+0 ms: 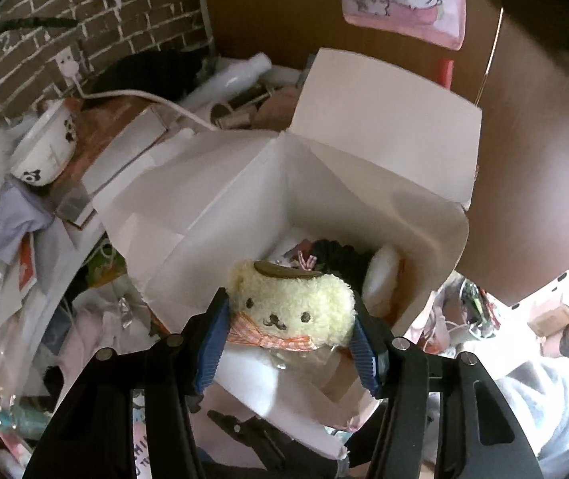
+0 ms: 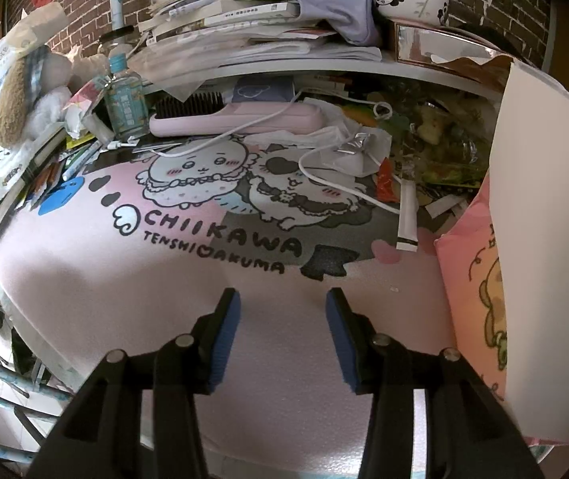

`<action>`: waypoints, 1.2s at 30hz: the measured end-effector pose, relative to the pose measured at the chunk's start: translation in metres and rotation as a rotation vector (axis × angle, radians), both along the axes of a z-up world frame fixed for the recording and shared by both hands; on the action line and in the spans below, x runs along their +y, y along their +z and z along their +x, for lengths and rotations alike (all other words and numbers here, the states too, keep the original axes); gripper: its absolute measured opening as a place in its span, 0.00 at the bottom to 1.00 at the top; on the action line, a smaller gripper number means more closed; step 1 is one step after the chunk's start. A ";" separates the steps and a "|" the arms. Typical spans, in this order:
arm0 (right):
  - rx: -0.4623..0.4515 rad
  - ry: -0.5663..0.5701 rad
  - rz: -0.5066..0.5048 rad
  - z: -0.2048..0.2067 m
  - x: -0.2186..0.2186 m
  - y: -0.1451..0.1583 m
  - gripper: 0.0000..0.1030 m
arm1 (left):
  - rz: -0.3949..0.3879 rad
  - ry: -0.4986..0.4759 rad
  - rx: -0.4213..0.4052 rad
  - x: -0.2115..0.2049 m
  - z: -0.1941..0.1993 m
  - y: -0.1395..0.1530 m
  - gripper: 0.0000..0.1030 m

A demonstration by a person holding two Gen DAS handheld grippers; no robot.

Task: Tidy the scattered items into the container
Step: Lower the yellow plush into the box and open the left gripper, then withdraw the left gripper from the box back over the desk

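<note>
Brick wall and clutter are crowding behind the bench (image 2: 84, 279). Left claw (image 1: 290, 319) is pinching a cream plush dog (image 1: 292, 303) over the open white box (image 1: 244, 199), hiding most of its dark, jumbled contents. Right claw (image 2: 283, 333) is hovering spread, gripping nothing, above the pink mat (image 2: 244, 299).

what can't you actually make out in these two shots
- Left wrist view: the contents of the white box are mostly hidden by the plush toy in the left gripper; only dark shapes show behind it.
- Right wrist view: the box is cut off by the right edge; its inside is unseen.
- Right wrist view: the shelf clutter is too small to name.
</note>
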State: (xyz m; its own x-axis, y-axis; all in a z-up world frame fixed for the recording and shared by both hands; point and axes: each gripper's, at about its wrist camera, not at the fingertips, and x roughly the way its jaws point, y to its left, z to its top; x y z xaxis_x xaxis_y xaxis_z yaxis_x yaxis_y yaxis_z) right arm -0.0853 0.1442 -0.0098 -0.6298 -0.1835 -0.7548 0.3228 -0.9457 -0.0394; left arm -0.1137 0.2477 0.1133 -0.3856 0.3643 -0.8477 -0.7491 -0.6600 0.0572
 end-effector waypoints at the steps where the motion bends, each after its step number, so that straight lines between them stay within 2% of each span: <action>1: 0.000 0.000 0.000 0.000 0.000 0.000 0.41 | 0.002 0.000 -0.007 0.001 0.000 -0.001 0.54; 4: 0.000 0.000 0.000 0.000 0.000 0.000 0.41 | 0.004 -0.002 -0.028 0.004 0.001 -0.005 0.57; 7: -0.001 0.001 -0.001 0.000 0.000 0.000 0.41 | 0.010 0.006 -0.036 0.005 0.001 -0.006 0.67; 9: -0.001 0.000 -0.001 0.000 0.000 0.000 0.41 | 0.024 0.009 -0.051 0.005 0.001 -0.004 0.77; 13: -0.004 0.003 -0.008 0.001 0.000 0.000 0.41 | 0.036 0.045 -0.061 0.002 0.001 -0.002 0.81; 15: -0.002 -0.001 -0.012 0.002 0.000 0.000 0.43 | 0.057 0.069 -0.038 -0.004 0.005 0.002 0.81; 16: 0.000 -0.004 -0.015 0.002 0.000 0.000 0.48 | 0.077 0.075 -0.010 -0.009 0.009 0.006 0.81; 19: 0.007 -0.010 -0.032 0.005 0.002 -0.002 0.52 | 0.165 0.110 0.081 -0.036 0.031 0.021 0.84; 21: 0.015 -0.019 -0.044 0.006 0.004 -0.002 0.56 | 0.208 0.168 0.155 -0.060 0.046 0.029 0.88; 23: 0.021 -0.048 -0.070 0.007 0.008 -0.003 0.68 | 0.235 0.225 0.212 -0.082 0.059 0.032 0.89; 27: 0.036 -0.093 -0.098 0.007 0.017 -0.004 0.70 | 0.302 0.401 0.268 -0.140 0.078 0.026 0.89; 30: 0.048 -0.105 -0.098 0.008 0.019 -0.006 0.79 | 0.320 0.555 0.308 -0.180 0.084 0.013 0.89; 33: 0.062 -0.101 -0.083 0.010 0.017 -0.008 0.83 | 0.319 0.706 0.313 -0.212 0.085 -0.008 0.89; 36: 0.078 -0.096 -0.078 0.014 0.015 -0.011 0.90 | 0.281 0.836 0.289 -0.237 0.077 -0.037 0.89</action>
State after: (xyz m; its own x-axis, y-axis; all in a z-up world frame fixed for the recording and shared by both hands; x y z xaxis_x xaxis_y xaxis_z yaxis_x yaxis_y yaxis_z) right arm -0.0717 0.1594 -0.0210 -0.7033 -0.1756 -0.6889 0.2296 -0.9732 0.0136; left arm -0.0368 0.0105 0.0767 -0.7983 0.0498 -0.6002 -0.0047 -0.9970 -0.0766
